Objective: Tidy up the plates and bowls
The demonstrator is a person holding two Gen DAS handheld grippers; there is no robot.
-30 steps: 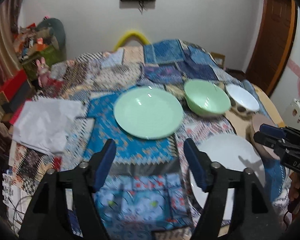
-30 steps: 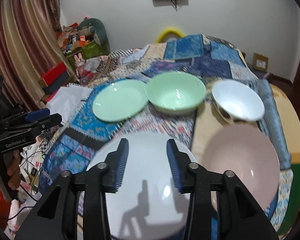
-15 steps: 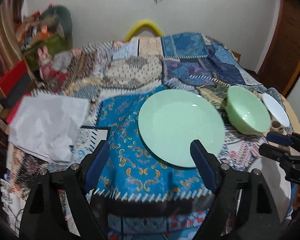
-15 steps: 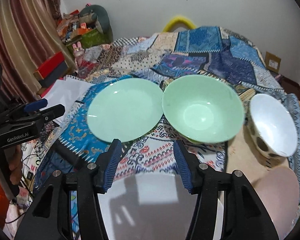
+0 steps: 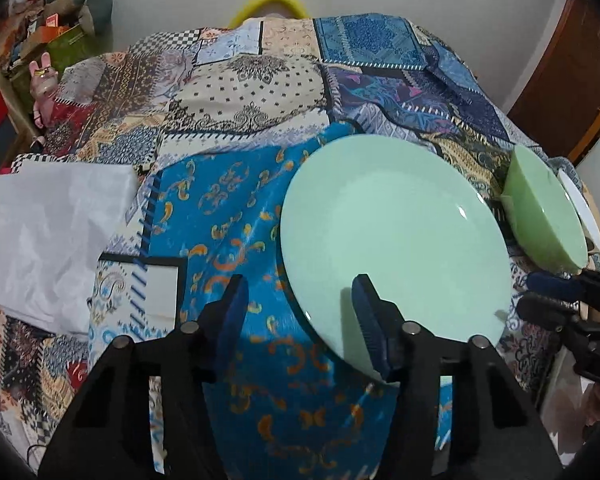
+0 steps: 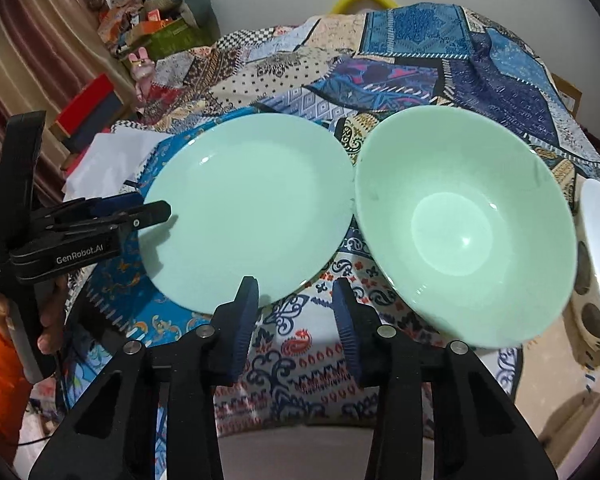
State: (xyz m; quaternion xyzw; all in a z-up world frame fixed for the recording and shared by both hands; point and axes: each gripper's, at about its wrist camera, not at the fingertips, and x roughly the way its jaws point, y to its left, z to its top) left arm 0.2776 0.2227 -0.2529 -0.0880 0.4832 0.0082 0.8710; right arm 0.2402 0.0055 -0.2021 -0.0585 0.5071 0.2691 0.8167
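A pale green plate [image 5: 392, 240] [image 6: 244, 216] lies flat on the patchwork cloth, with a green bowl [image 6: 460, 232] [image 5: 544, 220] just to its right. My left gripper [image 5: 298, 296] [image 6: 140, 208] hangs low over the plate's near-left rim. Its jaws are closing, one finger over the plate and one over the cloth, with no pad touching. My right gripper [image 6: 296, 296] [image 5: 540, 296] hovers in front of the gap between plate and bowl. Its jaws are also closing, and no pad touches anything.
A white spotted bowl [image 6: 598, 240] stands right of the green bowl. A white plate [image 6: 320, 452] and a pink plate [image 6: 572, 420] lie under the right gripper. A crumpled white sheet [image 5: 48, 232] covers the table's left side. Cluttered shelves [image 6: 152, 28] stand behind.
Both grippers have come forward and down, so the green plate and bowl loom larger. Both pairs of jaws stand narrower than half a second ago. The dishes have not moved.
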